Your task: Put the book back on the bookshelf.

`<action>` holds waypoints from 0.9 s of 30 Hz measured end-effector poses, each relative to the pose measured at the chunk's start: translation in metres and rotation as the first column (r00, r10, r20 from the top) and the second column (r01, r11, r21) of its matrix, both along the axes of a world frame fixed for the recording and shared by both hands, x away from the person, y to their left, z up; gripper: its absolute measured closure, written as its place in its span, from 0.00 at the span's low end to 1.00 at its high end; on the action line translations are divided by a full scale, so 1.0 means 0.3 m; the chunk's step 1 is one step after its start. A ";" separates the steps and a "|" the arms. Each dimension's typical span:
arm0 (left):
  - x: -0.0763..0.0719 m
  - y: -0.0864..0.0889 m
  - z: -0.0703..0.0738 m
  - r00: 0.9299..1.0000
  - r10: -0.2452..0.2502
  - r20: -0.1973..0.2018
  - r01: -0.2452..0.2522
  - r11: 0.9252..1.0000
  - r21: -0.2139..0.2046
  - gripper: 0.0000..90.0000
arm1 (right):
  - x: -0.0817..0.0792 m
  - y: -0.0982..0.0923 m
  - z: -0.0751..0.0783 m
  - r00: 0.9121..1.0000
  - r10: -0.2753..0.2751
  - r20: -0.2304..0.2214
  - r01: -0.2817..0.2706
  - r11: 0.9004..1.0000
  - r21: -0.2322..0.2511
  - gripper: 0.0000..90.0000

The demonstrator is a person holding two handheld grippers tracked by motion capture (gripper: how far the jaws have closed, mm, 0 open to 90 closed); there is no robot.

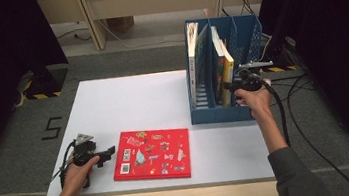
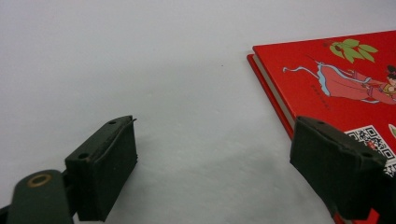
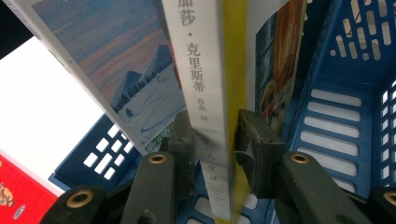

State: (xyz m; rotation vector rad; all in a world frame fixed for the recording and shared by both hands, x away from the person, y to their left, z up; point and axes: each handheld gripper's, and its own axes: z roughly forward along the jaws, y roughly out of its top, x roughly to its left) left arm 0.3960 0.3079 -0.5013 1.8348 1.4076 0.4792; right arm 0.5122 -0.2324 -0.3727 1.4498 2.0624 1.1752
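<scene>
From the high view, the right gripper (image 1: 235, 86) reaches into the blue slotted plastic file rack (image 1: 214, 113) at the table's far right, clamped on the yellow-edged white-spined book (image 1: 228, 74) standing in a middle slot, so it stays upright between its neighbours. The left gripper (image 1: 105, 154) rests just beside the flat red picture book (image 1: 151, 153).

In the left gripper view, the jaws stand wide apart and empty, one beside the red picture book's (image 2: 336, 84) edge.

In the right gripper view, both pads press the book's spine (image 3: 205, 84).

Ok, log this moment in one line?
right gripper shut on yellow-spined book in blue file rack | left gripper open beside red book
</scene>
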 end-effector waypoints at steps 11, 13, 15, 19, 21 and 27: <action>0.001 -0.003 0.001 1.000 0.004 -0.001 -0.004 1.000 0.007 0.16 | -0.030 -0.029 0.036 1.000 -0.021 0.020 0.020 0.999 0.044 0.68; 0.001 -0.002 0.001 1.000 0.005 -0.002 -0.005 1.000 0.005 0.16 | -0.029 -0.034 0.061 0.999 -0.034 0.041 0.032 0.998 0.058 0.68; 0.000 -0.002 0.000 1.000 0.001 0.000 -0.001 1.000 0.008 0.16 | -0.028 -0.044 0.095 0.996 -0.055 0.068 0.050 0.996 0.073 0.68; 0.000 -0.003 0.000 1.000 0.001 0.000 -0.001 1.000 0.008 0.16 | -0.015 -0.051 0.176 0.996 -0.059 0.072 0.056 0.998 0.041 0.69; 0.000 -0.002 0.000 1.000 0.003 -0.001 -0.003 1.000 0.006 0.16 | 0.002 -0.045 0.202 0.998 -0.048 0.050 0.047 0.999 0.019 0.69; 0.001 -0.002 0.000 1.000 0.003 -0.001 -0.003 1.000 0.004 0.16 | 0.055 -0.015 0.254 0.999 -0.033 -0.004 0.032 0.995 -0.092 0.73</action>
